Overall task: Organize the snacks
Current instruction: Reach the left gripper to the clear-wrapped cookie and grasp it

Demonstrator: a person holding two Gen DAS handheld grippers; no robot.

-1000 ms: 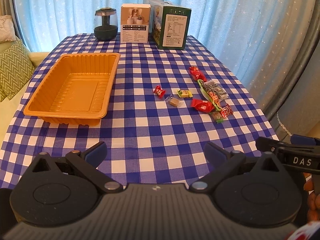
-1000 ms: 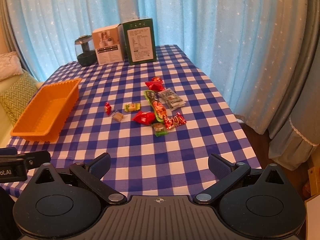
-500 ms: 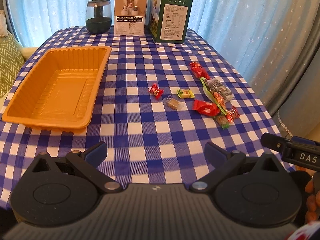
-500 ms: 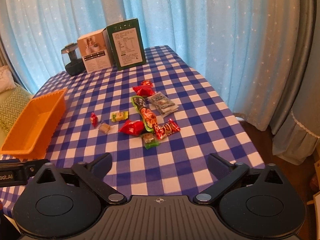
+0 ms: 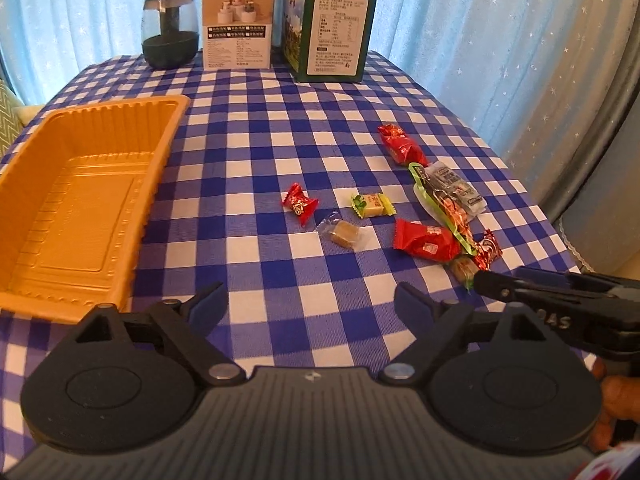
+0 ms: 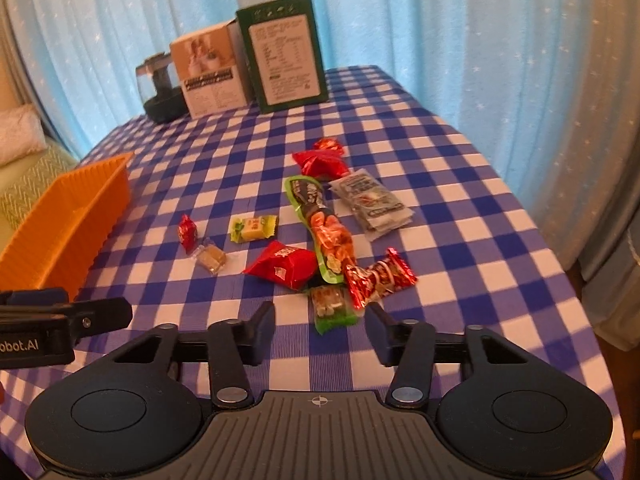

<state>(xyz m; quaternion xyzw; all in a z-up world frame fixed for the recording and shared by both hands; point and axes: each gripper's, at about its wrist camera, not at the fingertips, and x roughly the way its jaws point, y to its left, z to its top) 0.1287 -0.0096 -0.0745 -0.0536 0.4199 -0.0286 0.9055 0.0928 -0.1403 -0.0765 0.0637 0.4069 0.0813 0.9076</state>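
Two grippers descend with nothing between their jaws, which have just been narrowing: the right gripper (image 6: pixel 320 330) should straddle the green candy (image 6: pixel 334 305) nearest the counter's right edge, pinch its middle, then carry it to the empty tray (image 5: pixel 72 216) at the left edge, while the left gripper (image 5: pixel 310 304) waits unclenched.

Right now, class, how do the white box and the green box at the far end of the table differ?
The white box is shorter; the green box stands taller. The white box shows product photos above small print; the green box shows a white label panel of text. Both stand upright, side by side on the checked tablecloth.
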